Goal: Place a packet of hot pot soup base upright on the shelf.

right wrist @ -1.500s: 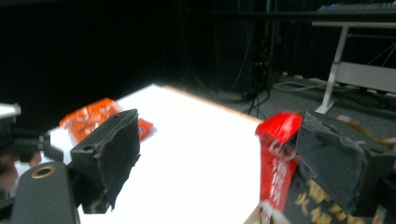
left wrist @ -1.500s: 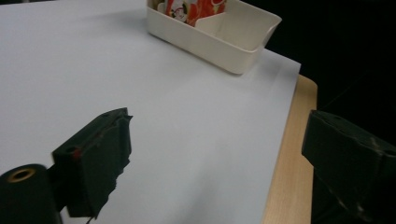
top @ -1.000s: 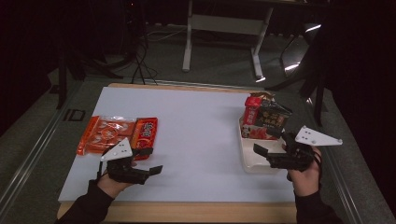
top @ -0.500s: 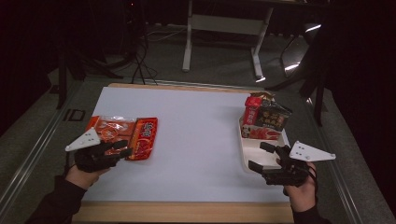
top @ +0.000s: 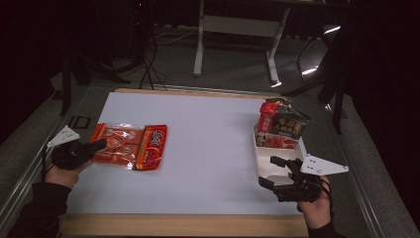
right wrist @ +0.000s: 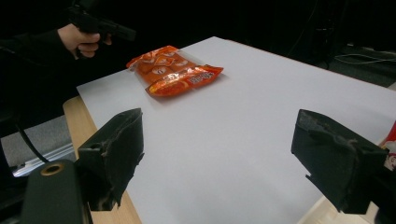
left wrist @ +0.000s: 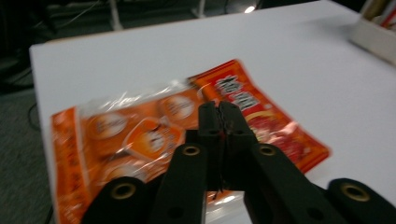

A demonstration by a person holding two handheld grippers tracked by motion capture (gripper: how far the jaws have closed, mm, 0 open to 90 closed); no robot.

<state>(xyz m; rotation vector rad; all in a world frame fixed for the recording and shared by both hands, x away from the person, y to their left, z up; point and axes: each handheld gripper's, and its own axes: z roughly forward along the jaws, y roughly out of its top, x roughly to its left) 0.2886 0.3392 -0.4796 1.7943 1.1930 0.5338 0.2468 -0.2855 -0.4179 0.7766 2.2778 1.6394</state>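
Note:
An orange and red snack packet (top: 130,146) (left wrist: 154,130) (right wrist: 173,72) lies flat on the left of the white table. My left gripper (top: 101,144) (left wrist: 219,109) (right wrist: 128,33) points at the packet's left end from the table's left edge. Its jaws have just been closing and now meet, with nothing between them. My right gripper (top: 267,171) (right wrist: 219,144) hovers open near the front right, beside the near end of a white tray (top: 262,166), with nothing between its jaws.
The tray's far end holds several upright snack packs (top: 280,124). The tray's corner (left wrist: 373,37) lies far right in the left gripper view. A wooden edge (top: 183,225) runs along the table's front. Dark floor, cables and a desk frame (top: 237,25) lie beyond.
The left hand has swung left from the table's front to the packet's left end, and its jaws have closed. The right hand has drifted slightly toward the front edge.

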